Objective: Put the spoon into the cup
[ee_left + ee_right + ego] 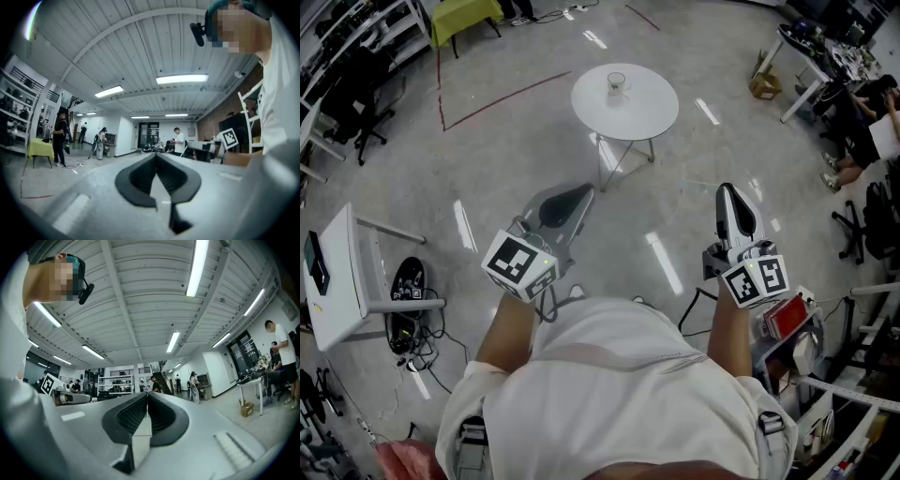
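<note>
The grey left gripper (pixel 156 156) is pressing its two black-padded jaws together, with nothing lying between them. The grey right gripper (pixel 147 394) is doing the same: its jaws are meeting along their length and are carrying nothing. In the head view both grippers are being held low and close to the person's white shirt (pixel 619 384), well apart from each other and each pointing forward over the grey polished floor (pixel 487 159). Each one's black-and-white marker cube, left (pixel 520 264) and right (pixel 755 279), is sitting just in front of the hand holding it.

Farther ahead, well apart from both grippers, a round white desk (pixel 649 112) on thin metal legs is standing on the floor. A small clear glass cup (pixel 617 84) is standing upright on it, near the far edge and a little left of the middle. The spoon is too small to make out at this range, so I cannot tell where it is lying.

A red tape line (pixel 502 101) is running across the floor left of the desk. A brown cardboard box (pixel 762 86) is sitting beyond it on the right, beside a white table leg. A yellow-covered table (pixel 461 14) is standing at the far left, and several people are standing in the background of both gripper views.
</note>
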Demonstrator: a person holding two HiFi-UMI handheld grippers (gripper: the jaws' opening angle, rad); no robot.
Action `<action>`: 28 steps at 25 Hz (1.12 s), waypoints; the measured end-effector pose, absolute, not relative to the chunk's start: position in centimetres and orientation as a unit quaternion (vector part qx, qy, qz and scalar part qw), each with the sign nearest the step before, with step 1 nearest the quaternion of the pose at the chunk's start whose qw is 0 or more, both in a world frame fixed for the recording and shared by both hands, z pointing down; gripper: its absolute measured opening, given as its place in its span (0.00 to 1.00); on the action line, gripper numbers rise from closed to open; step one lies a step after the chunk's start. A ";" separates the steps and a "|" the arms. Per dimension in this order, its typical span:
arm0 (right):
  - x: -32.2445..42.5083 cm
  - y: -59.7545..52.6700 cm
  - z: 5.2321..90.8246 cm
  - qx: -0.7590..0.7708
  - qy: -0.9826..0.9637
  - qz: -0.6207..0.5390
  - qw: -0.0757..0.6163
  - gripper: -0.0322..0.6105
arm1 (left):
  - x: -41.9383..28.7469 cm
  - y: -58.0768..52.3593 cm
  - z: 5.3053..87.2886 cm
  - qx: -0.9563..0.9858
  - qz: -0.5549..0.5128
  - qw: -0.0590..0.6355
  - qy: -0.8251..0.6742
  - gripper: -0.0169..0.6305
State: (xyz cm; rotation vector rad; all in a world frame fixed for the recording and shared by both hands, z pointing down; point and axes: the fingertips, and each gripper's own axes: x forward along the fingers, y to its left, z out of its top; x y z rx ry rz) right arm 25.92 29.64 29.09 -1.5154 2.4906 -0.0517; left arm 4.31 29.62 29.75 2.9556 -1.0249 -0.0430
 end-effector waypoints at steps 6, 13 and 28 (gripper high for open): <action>26.0 29.6 29.1 -0.521 0.846 -0.014 0.111 0.07 | 4.5 29.4 29.7 0.947 -0.013 0.006 -0.321 0.03; 26.9 29.4 29.4 -0.523 0.845 -0.015 0.109 0.07 | 5.5 29.4 29.8 0.948 -0.011 0.006 -0.318 0.03; 22.6 28.2 29.1 -0.496 0.861 -0.008 0.112 0.07 | 2.2 28.2 30.9 0.948 -0.008 0.020 -0.318 0.03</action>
